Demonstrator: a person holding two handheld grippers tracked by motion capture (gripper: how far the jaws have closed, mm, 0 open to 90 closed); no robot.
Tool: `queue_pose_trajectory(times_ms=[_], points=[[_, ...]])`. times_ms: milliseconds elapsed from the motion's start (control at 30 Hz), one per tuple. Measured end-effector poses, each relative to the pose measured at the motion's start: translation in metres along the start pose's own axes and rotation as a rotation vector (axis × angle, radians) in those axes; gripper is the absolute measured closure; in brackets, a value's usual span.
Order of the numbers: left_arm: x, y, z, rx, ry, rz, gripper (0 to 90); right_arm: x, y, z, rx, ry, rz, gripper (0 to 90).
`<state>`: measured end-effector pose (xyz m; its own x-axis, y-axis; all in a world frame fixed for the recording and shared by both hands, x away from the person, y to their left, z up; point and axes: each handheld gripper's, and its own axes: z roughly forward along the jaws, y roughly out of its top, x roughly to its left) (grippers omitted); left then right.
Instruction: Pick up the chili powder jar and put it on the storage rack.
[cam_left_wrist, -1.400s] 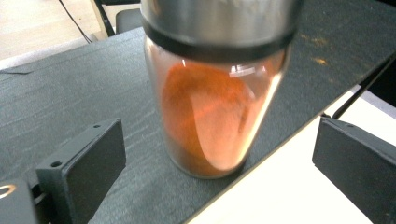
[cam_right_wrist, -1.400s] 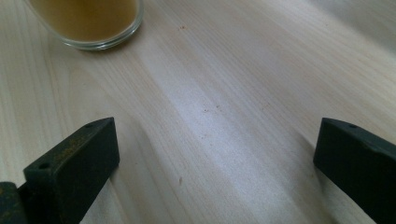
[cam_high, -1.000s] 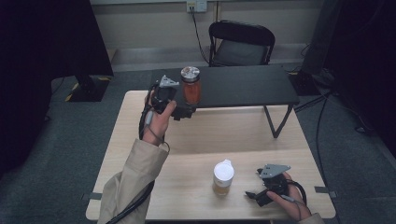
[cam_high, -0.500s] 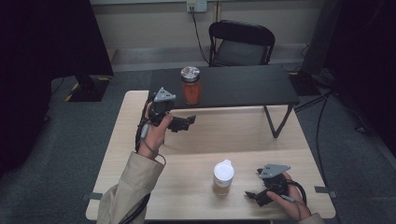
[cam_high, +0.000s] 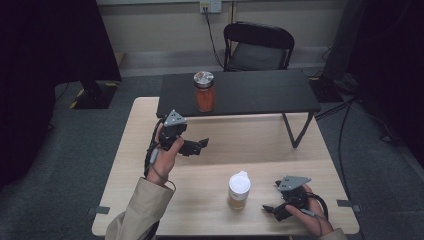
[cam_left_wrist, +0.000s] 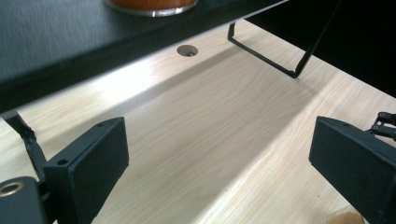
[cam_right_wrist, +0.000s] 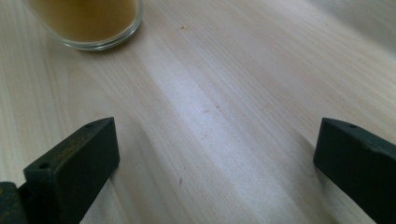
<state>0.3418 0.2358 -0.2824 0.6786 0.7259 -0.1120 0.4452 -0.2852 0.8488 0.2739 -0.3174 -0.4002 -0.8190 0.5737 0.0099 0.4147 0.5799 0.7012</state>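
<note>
Orange-filled jar stands on the black shelf, beyond the gaping, empty left tongs.

On my counter a raised shelf spans the far side, a jar on its left part. A second jar stands near me, between my hand-held grippers.
</note>
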Motion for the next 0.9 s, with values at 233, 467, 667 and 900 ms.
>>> queue_pose_trajectory(times_ms=[233,467,667,900], points=[[-0.004,-0.013,0.001,0.005,0.006,-0.001,4.5,0.000,0.000,0.000,0.000,0.000,0.000,0.0],[-0.006,-0.024,0.001,0.009,0.003,0.001,4.5,0.000,0.000,0.000,0.000,0.000,0.001,0.0],[-0.006,-0.036,0.004,0.017,-0.005,-0.012,4.5,0.000,0.000,0.000,0.000,-0.001,0.001,0.0],[-0.007,-0.048,0.007,0.031,0.004,-0.016,4.4,0.000,0.000,0.000,0.000,-0.001,0.002,0.0]])
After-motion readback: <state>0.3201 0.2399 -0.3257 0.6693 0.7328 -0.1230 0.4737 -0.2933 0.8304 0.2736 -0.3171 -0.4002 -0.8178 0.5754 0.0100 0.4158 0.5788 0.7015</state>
